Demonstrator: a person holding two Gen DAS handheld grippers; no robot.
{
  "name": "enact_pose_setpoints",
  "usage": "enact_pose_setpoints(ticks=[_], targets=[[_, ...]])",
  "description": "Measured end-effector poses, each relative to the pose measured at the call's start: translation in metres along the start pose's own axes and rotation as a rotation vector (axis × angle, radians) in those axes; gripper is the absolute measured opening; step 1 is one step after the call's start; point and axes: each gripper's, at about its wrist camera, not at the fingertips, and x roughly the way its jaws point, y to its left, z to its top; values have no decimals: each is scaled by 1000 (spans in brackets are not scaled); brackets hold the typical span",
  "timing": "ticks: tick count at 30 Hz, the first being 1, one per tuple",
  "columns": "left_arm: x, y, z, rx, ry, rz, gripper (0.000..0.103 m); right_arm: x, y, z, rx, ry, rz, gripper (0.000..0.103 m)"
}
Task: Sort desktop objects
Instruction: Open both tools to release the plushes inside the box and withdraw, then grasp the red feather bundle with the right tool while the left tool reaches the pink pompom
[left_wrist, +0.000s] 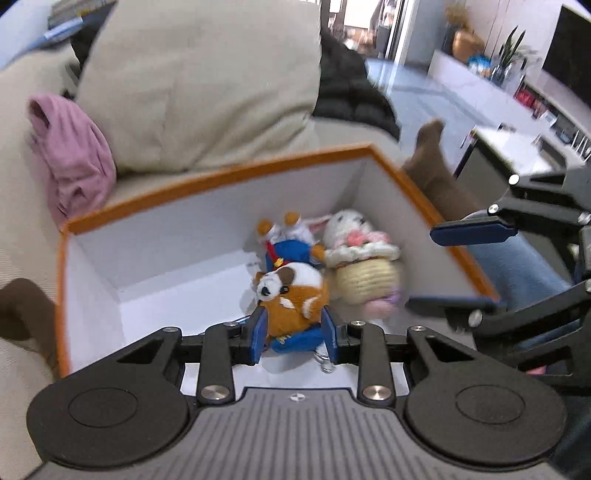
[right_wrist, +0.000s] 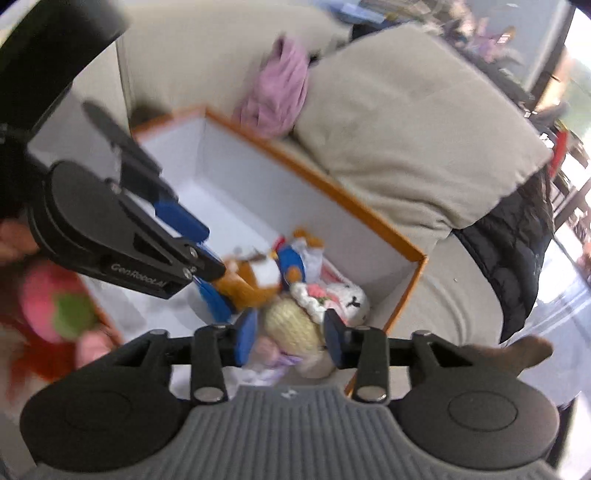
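I am looking down from both wrist cameras onto a beige sofa (left_wrist: 207, 85), whose big cushion fills the background. A black padded jacket (right_wrist: 517, 254) lies at the cushion's far end, and a crumpled pink cloth (left_wrist: 70, 162) lies on the sofa beside it.

In front of the cushion stands an open box (left_wrist: 221, 173) with orange outer walls and a white inside. All the toys I can see in it are gathered at one end.

My left gripper (left_wrist: 295, 332) reaches into the box. Its blue pads sit at a narrow gap against both sides of a brown and white plush animal (left_wrist: 295, 295), so I am holding that toy over the box floor. A metal clasp hangs under it.

My right gripper (right_wrist: 291, 338) is also in the box, beside the left one. Its blue pads stand on either side of a cream knitted bunny (right_wrist: 295, 321) with a frilled collar; the picture is blurred there, and I cannot tell whether the pads press on it.

Behind the two toys lies a smaller plush figure in blue (left_wrist: 291, 247) with orange feet, touching the plush animal, near the box's far corner.
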Motion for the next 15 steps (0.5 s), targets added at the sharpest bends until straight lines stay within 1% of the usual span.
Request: enact_pose_setpoints(ticks=[2, 5, 8, 10, 12, 14, 15], targets=[[-20, -8, -7, 16, -22, 3, 35, -19, 6, -7, 65, -45, 16, 54], [-50, -22, -28, 39, -59, 0, 35, -45, 14, -27, 169, -93, 32, 54], [-74, -32, -52, 36, -80, -19, 35, -61, 24, -49, 241, -104, 40, 54], [-83, -36, -69, 13, -73, -34, 37, -64, 30, -63, 304, -88, 53, 54], [-88, -41, -89, -41, -49, -45, 39, -69, 38, -82, 377, -66, 83, 54], [-87, -46, -109, -92, -17, -52, 46, -75, 49, -100, 420, -53, 103, 54], [-83, -50, -120, -108, 2, -56, 52, -77, 55, -109, 432, -46, 105, 54]])
